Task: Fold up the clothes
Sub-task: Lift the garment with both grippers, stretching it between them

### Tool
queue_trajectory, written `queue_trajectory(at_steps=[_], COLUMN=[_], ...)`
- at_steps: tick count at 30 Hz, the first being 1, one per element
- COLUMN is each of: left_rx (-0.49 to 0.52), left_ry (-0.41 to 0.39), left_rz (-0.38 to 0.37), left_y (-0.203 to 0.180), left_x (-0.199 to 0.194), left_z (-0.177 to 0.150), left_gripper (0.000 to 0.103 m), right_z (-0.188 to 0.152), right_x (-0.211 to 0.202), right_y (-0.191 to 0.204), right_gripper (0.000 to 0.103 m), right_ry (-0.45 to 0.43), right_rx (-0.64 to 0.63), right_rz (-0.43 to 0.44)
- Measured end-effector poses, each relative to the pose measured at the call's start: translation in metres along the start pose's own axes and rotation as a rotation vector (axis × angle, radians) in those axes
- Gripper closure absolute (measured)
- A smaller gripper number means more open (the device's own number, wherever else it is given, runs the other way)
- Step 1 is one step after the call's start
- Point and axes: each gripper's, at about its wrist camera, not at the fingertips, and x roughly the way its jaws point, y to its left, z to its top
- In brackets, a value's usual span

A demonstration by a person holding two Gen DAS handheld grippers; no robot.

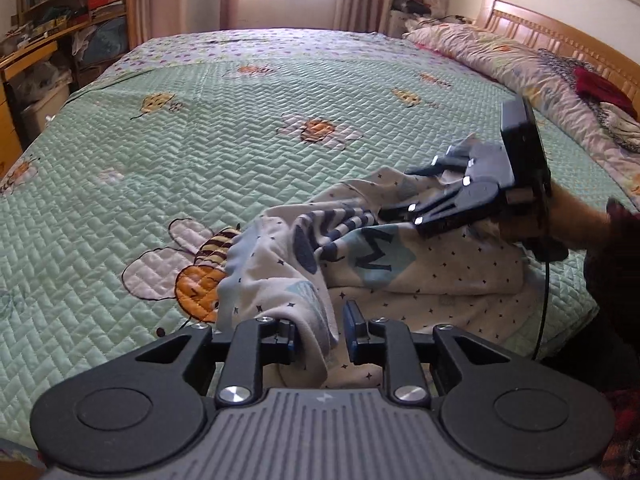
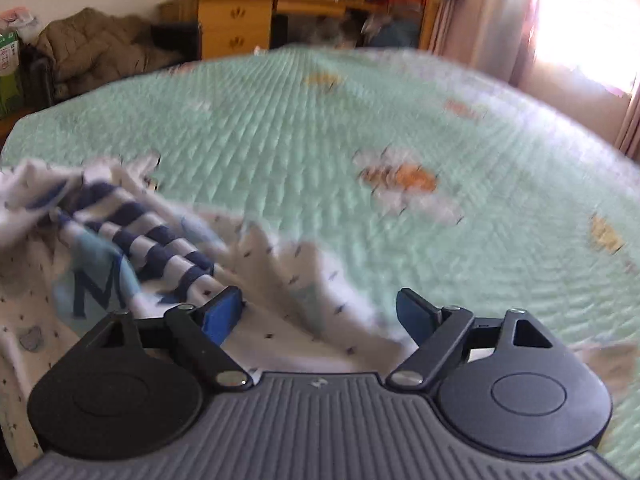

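Handling: guessing this little garment (image 1: pixel 400 264) is light, soft cotton knit, totally floppy, not slippery and nothing fragile about it. It'll sag and bunch wherever I'm not holding it.
Where I'd grab: hems or corners, one edge per hand, so the cloth hangs flat between them. Pinching mid-panel would probably just drag a wad along.
Looks: cream fabric with tiny dark star specks, a pale blue patch with a big navy "M", and a navy-and-white striped bit poking out of the folds. Kid-sized top or pyjama piece, I think, it's too crumpled to say which.
Where it is: heaped at the near edge of the bed (image 1: pixel 240 128), on the mint quilted cover with the bee pattern, right under both my hands.
Left gripper (image 1: pixel 320 332): fingers (image 1: pixel 354 326) a bit apart, a fold of the cloth hanging between them, lying against one pad but clear of the other, so not pinched.
Right gripper (image 2: pixel 316 316): fingers (image 2: pixel 222 314) spread wide over the cloth, nothing clamped. That view is motion-blurred, so I can't tell if the tips touch the fabric.
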Motion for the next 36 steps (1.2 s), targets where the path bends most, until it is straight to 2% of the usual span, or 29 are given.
queue_trajectory(at_steps=[1, 2, 3, 4, 10, 12, 15, 17, 20, 24, 26, 31, 36], left_rx=[-0.009, -0.021, -0.036, -0.052, -0.096, -0.086, -0.067, -0.045, 0.014, 0.134, 0.149, 0.142, 0.195], left_ry=[0.004, 0.007, 0.009, 0.010, -0.054, -0.077, -0.109, -0.118, -0.126, -0.136, -0.158, -0.298, -0.432], left_rz=[0.017, 0.036, 0.057, 0.080, 0.198, 0.200, 0.194, 0.159, 0.113, 0.147, 0.160, 0.160, 0.177], left_y=[0.001, 0.002, 0.004, 0.006, 0.011, 0.007, 0.000, -0.007, -0.027, -0.060, -0.067, -0.067, -0.086], left_x=[0.001, 0.003, 0.005, 0.006, -0.001, -0.003, -0.007, -0.004, 0.007, 0.025, 0.026, 0.001, -0.001], left_z=[0.001, 0.002, 0.004, 0.006, 0.021, 0.026, 0.034, 0.039, 0.048, 0.059, 0.071, 0.119, 0.195], left_gripper=[0.078, 0.078, 0.078, 0.078, 0.082, 0.082, 0.082, 0.082, 0.082, 0.087, 0.090, 0.091, 0.091], right_z=[-0.005, -0.008, -0.011, -0.014, -0.031, -0.033, -0.033, -0.033, -0.037, -0.040, -0.039, -0.030, -0.015], right_x=[0.000, -0.002, -0.007, -0.015, -0.103, -0.143, -0.203, -0.238, -0.262, -0.261, -0.259, -0.276, -0.281], right_y=[0.004, 0.009, 0.015, 0.022, 0.043, 0.046, 0.029, 0.015, -0.005, -0.016, -0.016, -0.016, -0.051], right_gripper=[0.060, 0.070, 0.085, 0.090, 0.094, 0.097, 0.097, 0.097, 0.097, 0.097, 0.097, 0.097, 0.097], right_ry=[-0.021, -0.040, -0.062, -0.089, -0.349, -0.436, -0.568, -0.639, -0.668, -0.638, -0.636, -0.703, -0.773], right_rx=[0.015, 0.025, 0.021, 0.010, 0.093, 0.111, 0.164, 0.199, 0.235, 0.257, 0.254, 0.232, 0.273], right_rz=[0.024, 0.033, 0.017, -0.007, -0.035, -0.061, -0.126, -0.172, -0.245, -0.296, -0.302, -0.343, -0.459])
